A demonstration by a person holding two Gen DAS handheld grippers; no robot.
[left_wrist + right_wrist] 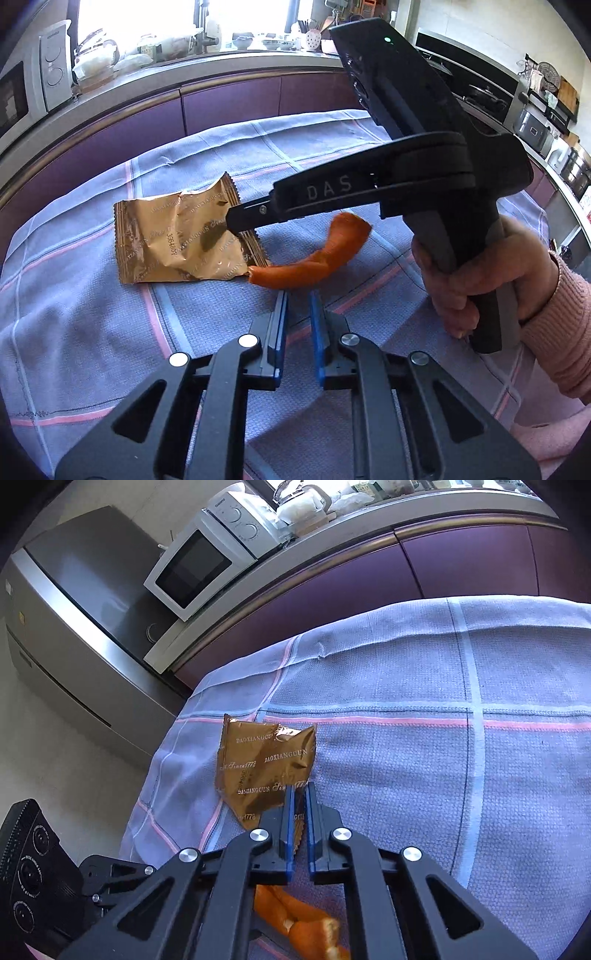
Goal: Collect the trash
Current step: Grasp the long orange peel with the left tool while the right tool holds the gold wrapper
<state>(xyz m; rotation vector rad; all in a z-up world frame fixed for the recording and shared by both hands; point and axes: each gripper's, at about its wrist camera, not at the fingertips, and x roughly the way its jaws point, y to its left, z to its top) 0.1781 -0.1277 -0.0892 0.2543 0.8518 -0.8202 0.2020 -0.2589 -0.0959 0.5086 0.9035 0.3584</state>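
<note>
Here, the gold foil snack wrapper (266,771) lies on the checked tablecloth (406,760), its near serrated edge pinched by the right gripper (300,794). It looks light, thin and crinkly: grip the edge. The left gripper (298,295) hangs nearly closed, empty, beside the orange peel (314,258).

Orange peel (295,919): partly hidden beneath the right gripper (300,794), cut off by the lower edge. Wrapper (258,771) corner: hidden behind that gripper's fingers.

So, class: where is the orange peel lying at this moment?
In the left wrist view the orange peel lies on the checked tablecloth, just right of the gold wrapper and ahead of the left gripper.
</note>
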